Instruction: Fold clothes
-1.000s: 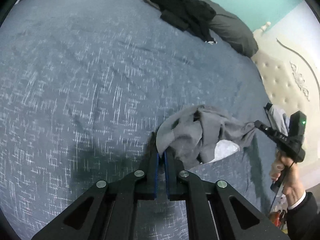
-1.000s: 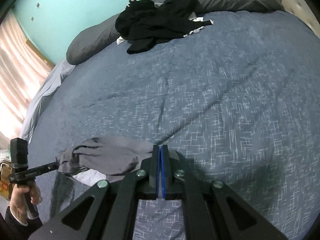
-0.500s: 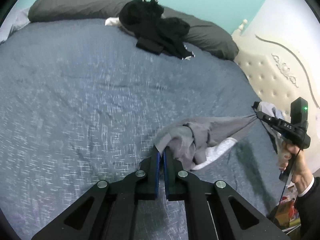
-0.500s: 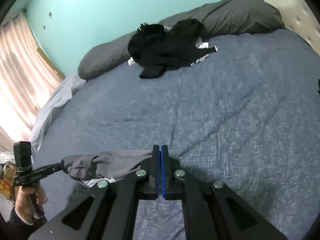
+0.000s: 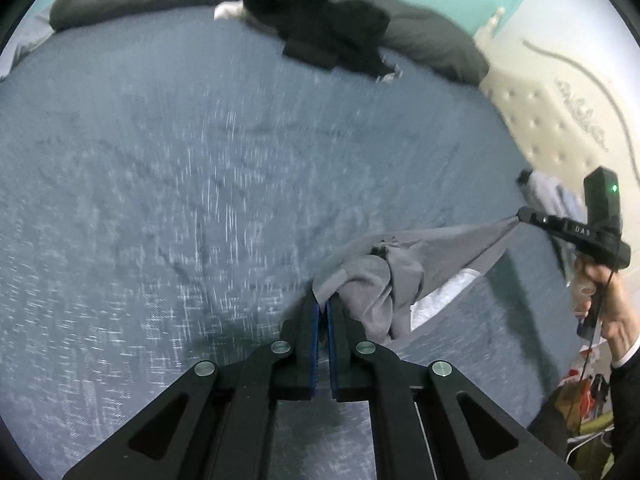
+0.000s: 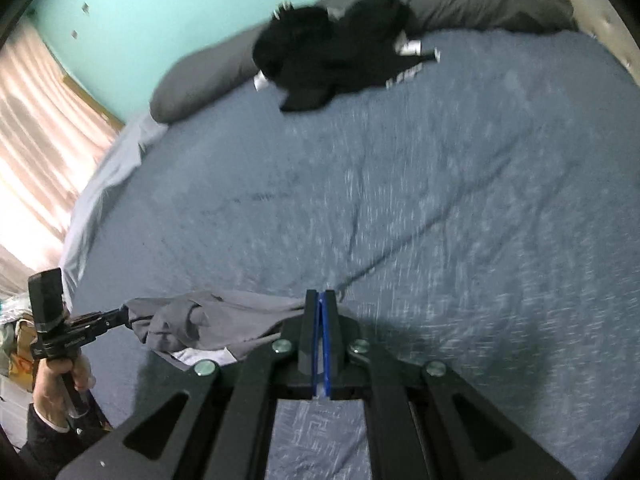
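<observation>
A grey garment [image 5: 404, 268] hangs stretched between both grippers above the blue bedspread [image 5: 168, 184]. My left gripper [image 5: 322, 304] is shut on one corner of it, the cloth bunched just to its right. In the same view the right gripper [image 5: 522, 214] pinches the far corner at the right, held by a hand [image 5: 608, 300]. In the right wrist view my right gripper [image 6: 320, 298] is shut on the grey garment [image 6: 208, 326], which runs leftwards to the left gripper [image 6: 122, 314]. A white patch of the cloth droops underneath.
A heap of black clothes [image 5: 320, 28] lies at the far end of the bed against grey pillows [image 5: 432, 48]. A cream tufted headboard [image 5: 560, 120] stands at the right. Pale curtains [image 6: 36, 160] hang left of the bed in the right wrist view.
Both grippers have risen with the garment, which is pulled tauter and lifted off the bedspread. The pillows and black clothes now sit lower in both views.
</observation>
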### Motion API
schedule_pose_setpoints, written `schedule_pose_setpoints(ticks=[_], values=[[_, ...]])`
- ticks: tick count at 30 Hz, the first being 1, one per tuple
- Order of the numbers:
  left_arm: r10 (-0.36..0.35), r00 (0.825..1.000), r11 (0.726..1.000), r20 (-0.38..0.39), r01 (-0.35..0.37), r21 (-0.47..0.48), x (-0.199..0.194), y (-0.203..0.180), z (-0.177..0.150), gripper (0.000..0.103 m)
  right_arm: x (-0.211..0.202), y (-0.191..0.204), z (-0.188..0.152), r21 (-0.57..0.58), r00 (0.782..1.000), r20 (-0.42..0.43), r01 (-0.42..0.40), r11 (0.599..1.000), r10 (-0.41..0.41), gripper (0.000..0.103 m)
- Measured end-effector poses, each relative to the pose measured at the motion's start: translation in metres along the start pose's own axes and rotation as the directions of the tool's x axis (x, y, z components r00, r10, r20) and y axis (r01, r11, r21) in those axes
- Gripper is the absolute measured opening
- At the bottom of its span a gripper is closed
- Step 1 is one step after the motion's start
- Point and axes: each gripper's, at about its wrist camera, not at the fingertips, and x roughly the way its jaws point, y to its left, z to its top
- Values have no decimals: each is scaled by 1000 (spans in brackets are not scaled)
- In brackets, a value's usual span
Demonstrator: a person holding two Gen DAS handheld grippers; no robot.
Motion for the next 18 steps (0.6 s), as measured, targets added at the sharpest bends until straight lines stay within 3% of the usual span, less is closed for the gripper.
schedule_pose_setpoints(ticks=[5, 10, 15, 18], values=[[33, 999, 999, -16, -33, 1, 25, 6, 2, 4, 44, -7, -1, 0, 998, -53, 27, 1000, -27, 1], [27, 1000, 999, 14, -27, -25, 28, 11, 2, 6, 54, -16, -8, 3, 998, -59, 25, 1000, -24, 1], [29, 997, 1000, 67, -28, -13, 4, 11, -2, 19, 45, -34, -16, 51, 999, -19, 28, 998, -27, 1], [12, 999, 1000, 48, -11, -8, 1, 12, -12, 24, 43, -39, -23, 64, 1000, -9, 15, 998, -14, 1]])
